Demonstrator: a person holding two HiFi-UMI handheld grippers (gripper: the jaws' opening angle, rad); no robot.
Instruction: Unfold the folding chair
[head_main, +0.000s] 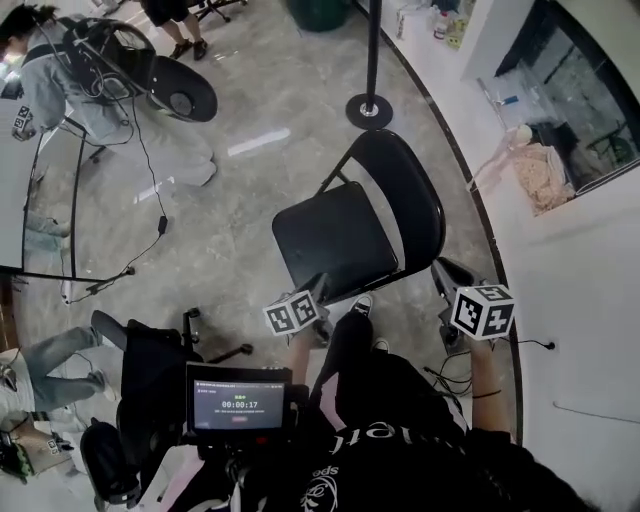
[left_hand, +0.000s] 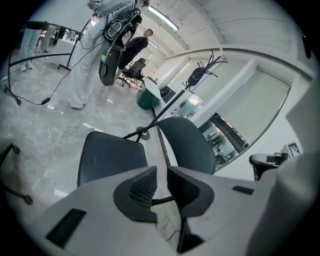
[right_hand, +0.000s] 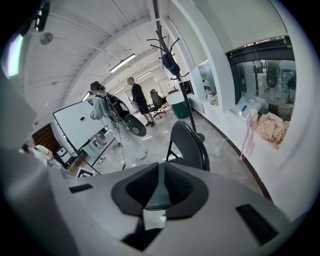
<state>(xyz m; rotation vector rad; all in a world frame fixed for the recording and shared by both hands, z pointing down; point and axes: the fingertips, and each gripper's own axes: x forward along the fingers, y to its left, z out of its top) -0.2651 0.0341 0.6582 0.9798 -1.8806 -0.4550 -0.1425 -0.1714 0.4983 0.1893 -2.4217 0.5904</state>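
Observation:
The black folding chair (head_main: 335, 240) stands unfolded on the grey floor, seat flat and backrest (head_main: 405, 200) upright. My left gripper (head_main: 318, 290) hovers just off the seat's near edge, apart from it. Its jaws stand close together with only a narrow slit and nothing between them. In the left gripper view (left_hand: 161, 182) the seat (left_hand: 107, 157) and backrest (left_hand: 185, 145) lie beyond the tips. My right gripper (head_main: 445, 268) hangs to the right of the chair, free of it, jaws nearly touching and empty. The right gripper view (right_hand: 161, 182) shows the backrest (right_hand: 189, 142) edge-on ahead.
A pole on a round base (head_main: 369, 110) stands behind the chair. A white wall and ledge (head_main: 560, 260) run along the right. A person with equipment (head_main: 60, 80) stands far left by a white table (head_main: 20, 200). Cables (head_main: 150, 240) cross the floor. A small screen (head_main: 238, 400) sits at my chest.

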